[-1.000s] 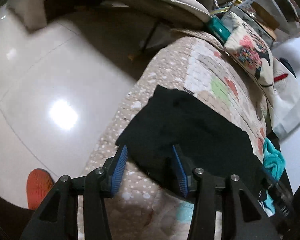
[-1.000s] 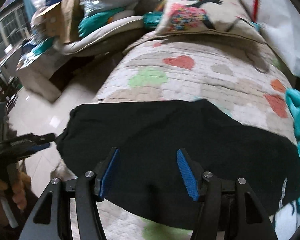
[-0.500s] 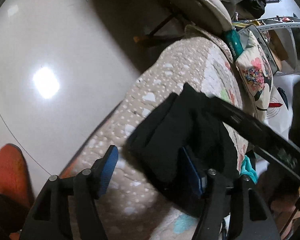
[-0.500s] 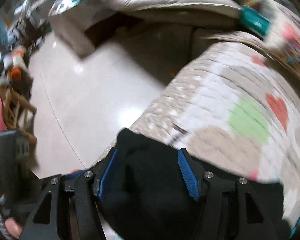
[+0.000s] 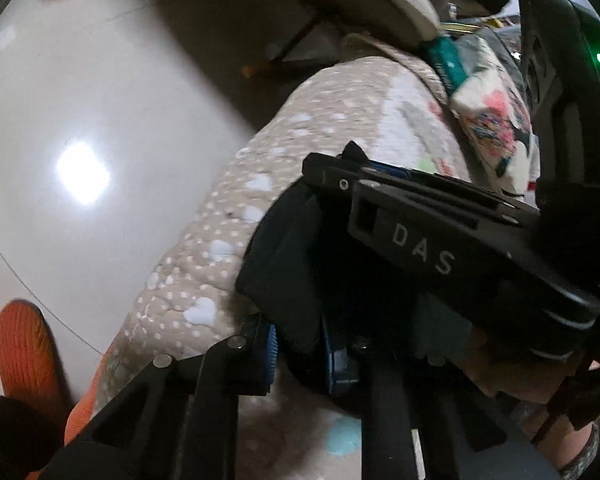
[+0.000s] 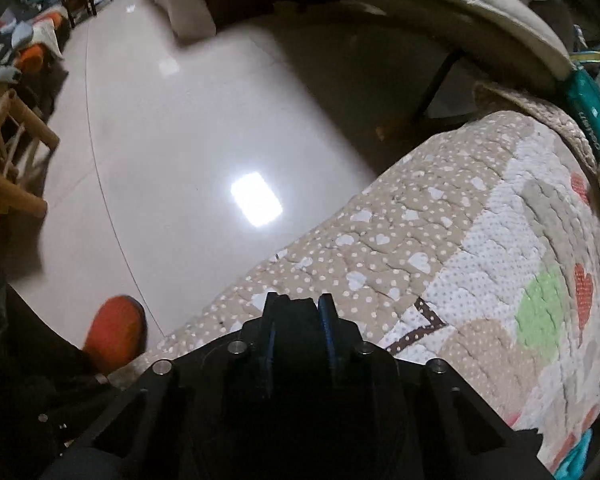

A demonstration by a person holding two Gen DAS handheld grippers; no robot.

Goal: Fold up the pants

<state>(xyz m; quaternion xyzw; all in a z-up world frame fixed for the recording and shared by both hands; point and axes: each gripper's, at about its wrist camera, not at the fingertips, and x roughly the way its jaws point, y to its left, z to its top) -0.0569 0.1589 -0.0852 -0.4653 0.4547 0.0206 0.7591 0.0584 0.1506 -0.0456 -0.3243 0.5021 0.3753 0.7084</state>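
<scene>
Since half a second ago your left gripper [image 5: 298, 354] has gone from jaws wide to jaws pinched on the edge of the black fabric pants [image 5: 284, 256], blue pads close on the cloth. Your right gripper [image 6: 298, 320] has narrowed too; its jaws now clamp dark cloth between the blue pads, and the pants fill less of that view than before. The pants are bunched into a thick fold at the near edge of the beige heart-print quilted bed cover [image 6: 480, 264], lifted off most of it (a second ago they lay spread flat).

In the left wrist view the right gripper's black body, lettered DAS, crosses the frame and blocks the far side of the pants and much of the floral cushion [image 5: 488, 116]. Glossy white tiled floor [image 6: 188, 128] lies beside the bed, an orange slipper [image 6: 114, 326] on it near the bed edge. A teal box [image 6: 590, 120] sits at the quilt's far end.
</scene>
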